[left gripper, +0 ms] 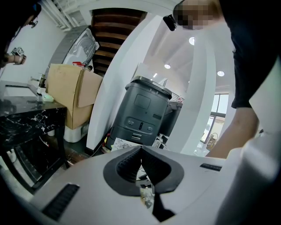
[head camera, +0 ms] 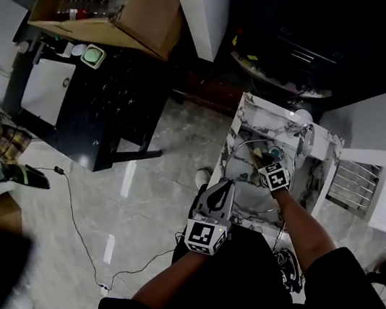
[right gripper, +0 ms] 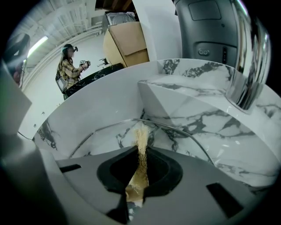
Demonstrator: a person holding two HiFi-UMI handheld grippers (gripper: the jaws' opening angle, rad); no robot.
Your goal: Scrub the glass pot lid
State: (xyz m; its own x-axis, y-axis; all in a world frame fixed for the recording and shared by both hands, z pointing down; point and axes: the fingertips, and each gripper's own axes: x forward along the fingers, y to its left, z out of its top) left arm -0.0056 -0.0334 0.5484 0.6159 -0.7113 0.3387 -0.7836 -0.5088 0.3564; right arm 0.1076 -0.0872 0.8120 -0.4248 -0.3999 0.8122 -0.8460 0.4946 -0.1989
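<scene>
Here, the glass pot lid (right gripper: 175,140) leaned inside the marble sink (right gripper: 193,88), with the right gripper (right gripper: 141,151) clamped on a tan fibre scrubber (right gripper: 141,132) touching its glass. The left gripper (left gripper: 141,151), jaws closed with nothing seen between them, hung at the sink's near edge. With nothing steadying it, the lid could slide or tip under scrubbing pressure.

Grey tiled floor (head camera: 148,194); black table (head camera: 104,106); cardboard box (head camera: 147,11).

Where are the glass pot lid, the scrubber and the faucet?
glass pot lid (right gripper: 106,127), right gripper view, its rim
scrubber (right gripper: 142,135), right gripper view, frayed upper end
faucet (right gripper: 246,57), right gripper view, chrome body
</scene>
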